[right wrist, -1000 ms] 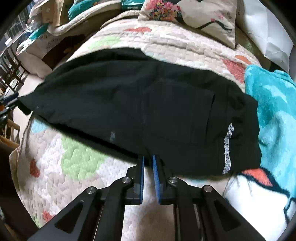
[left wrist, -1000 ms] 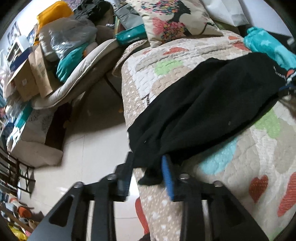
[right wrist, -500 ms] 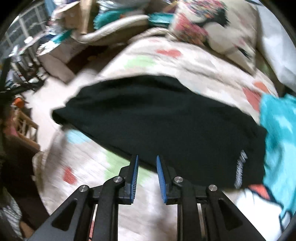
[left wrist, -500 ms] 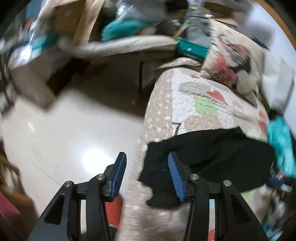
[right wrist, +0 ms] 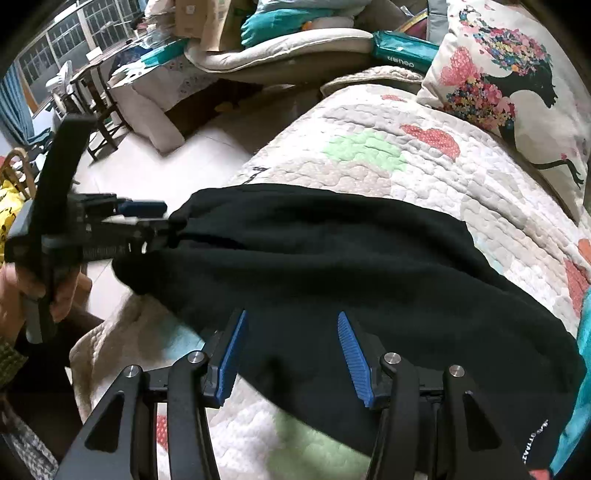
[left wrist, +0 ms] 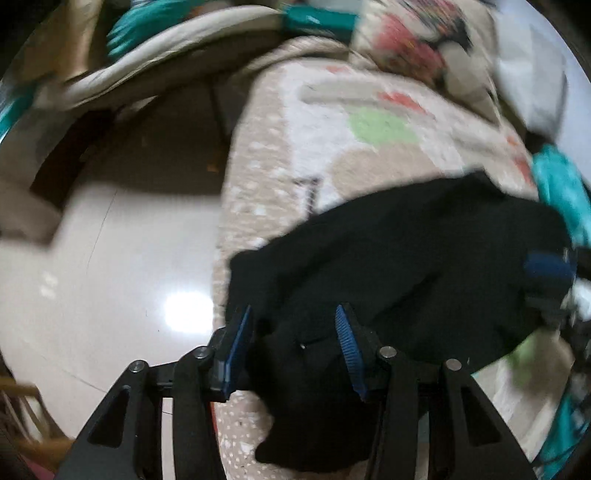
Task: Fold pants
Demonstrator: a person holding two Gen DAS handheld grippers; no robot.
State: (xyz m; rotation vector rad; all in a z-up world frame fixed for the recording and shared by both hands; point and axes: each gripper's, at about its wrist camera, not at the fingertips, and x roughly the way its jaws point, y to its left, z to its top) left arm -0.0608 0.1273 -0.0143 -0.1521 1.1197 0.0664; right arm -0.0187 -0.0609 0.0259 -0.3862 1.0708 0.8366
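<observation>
pants (right wrist: 332, 266): black, lying across quilt (right wrist: 388, 166) at the bed's near-left edge, folded lengthwise it seems, cross fold left | left gripper (left wrist: 291, 332): jaws closing on the leg end at the left edge, though blur hides whether the pads bite | right gripper (right wrist: 291, 332): jaws opening, cloth between them, unpressed

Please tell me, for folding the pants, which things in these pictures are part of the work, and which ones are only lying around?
Part of the work:
- black pants
- left gripper, jaws closing, cloth between them
- right gripper, jaws opening above the pants
- quilt under the pants

Only lying around:
- printed pillow
- turquoise blanket
- cardboard box
</observation>
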